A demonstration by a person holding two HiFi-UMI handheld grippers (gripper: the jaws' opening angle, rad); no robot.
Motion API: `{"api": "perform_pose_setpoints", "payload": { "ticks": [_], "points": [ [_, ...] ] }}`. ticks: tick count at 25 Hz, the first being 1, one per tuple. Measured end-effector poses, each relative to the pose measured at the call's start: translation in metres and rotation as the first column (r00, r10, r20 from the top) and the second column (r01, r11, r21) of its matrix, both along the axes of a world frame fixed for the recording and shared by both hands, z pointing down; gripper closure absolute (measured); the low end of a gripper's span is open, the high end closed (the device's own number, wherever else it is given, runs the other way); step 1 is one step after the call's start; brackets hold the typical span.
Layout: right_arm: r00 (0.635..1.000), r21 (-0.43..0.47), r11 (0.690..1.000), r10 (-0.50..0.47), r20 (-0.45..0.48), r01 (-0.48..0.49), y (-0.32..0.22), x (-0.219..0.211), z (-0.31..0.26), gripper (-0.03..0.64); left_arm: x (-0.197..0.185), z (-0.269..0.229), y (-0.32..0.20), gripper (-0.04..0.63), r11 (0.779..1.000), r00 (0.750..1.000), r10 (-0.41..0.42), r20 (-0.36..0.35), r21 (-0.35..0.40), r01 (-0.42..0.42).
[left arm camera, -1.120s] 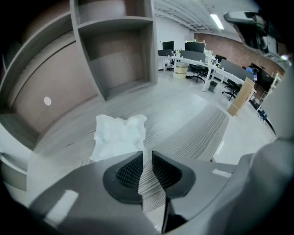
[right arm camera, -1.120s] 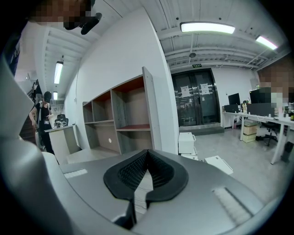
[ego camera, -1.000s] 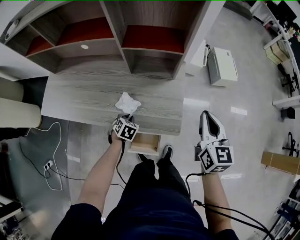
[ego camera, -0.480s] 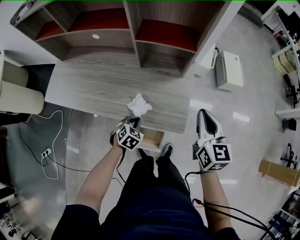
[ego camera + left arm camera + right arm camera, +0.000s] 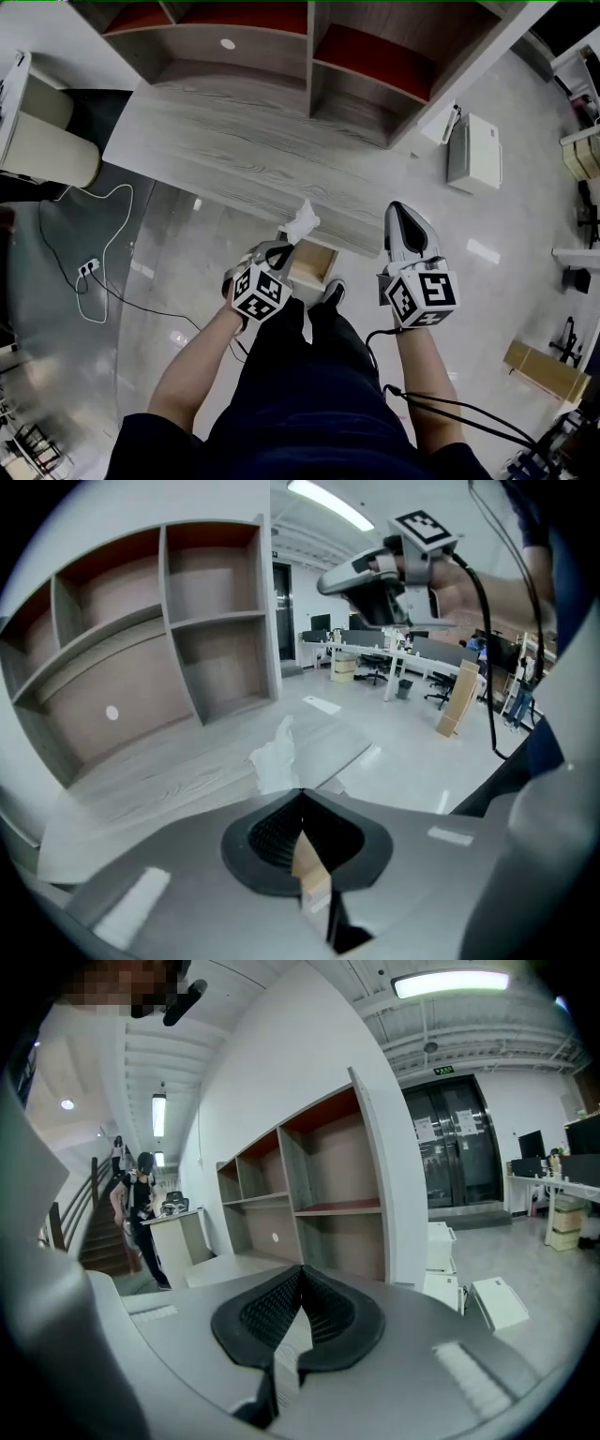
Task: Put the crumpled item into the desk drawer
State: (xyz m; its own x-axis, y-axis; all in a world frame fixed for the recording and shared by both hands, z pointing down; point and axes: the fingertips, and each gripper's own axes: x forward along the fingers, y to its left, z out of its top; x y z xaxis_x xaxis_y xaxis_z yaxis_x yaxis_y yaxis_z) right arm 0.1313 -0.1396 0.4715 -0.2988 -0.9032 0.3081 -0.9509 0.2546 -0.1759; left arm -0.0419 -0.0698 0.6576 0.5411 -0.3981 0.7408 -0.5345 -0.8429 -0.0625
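At the front edge of the wood-grain desk (image 5: pixel 225 155), the left gripper (image 5: pixel 278 249) has its jaws pressed together on a corner of the crumpled white paper (image 5: pixel 302 223). The paper is held just over the open drawer (image 5: pixel 312 265). Near the desk's right end, the right gripper (image 5: pixel 403 220) hovers, jaws closed together on nothing.
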Motion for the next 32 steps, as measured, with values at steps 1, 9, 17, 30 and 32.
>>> {"api": "perform_pose_setpoints", "payload": {
  "ticks": [1, 9, 17, 30, 32],
  "points": [
    [1.0, 0.001, 1.0, -0.017, 0.003, 0.017, -0.002, -0.006, 0.0, 0.611, -0.001, -0.004, 0.007, 0.592, 1.0, 1.0, 0.005, -0.003, 0.01, -0.005],
    [0.992, 0.0, 0.992, -0.127, 0.019, 0.127, -0.002, -0.051, 0.003, 0.611, -0.007, -0.019, 0.055, 0.592, 0.992, 0.994, 0.097, 0.049, 0.074, -0.1],
    [0.991, -0.004, 0.991, -0.136, 0.018, 0.136, 0.01, -0.056, 0.005, 0.611, -0.006, -0.009, 0.078, 0.592, 0.975, 0.975, 0.185, 0.122, 0.099, -0.198],
    [1.0, -0.05, 0.999, -0.021, 0.006, 0.021, 0.031, -0.008, 0.021, 0.611, -0.022, 0.084, 0.074, 0.592, 0.968, 0.926, 0.249, 0.283, -0.053, -0.244],
    [1.0, -0.064, 0.998, 0.002, -0.002, -0.002, 0.035, 0.002, 0.025, 0.611, -0.026, 0.098, 0.068, 0.592, 0.971, 0.918, 0.237, 0.319, -0.058, -0.231]
  ]
}}
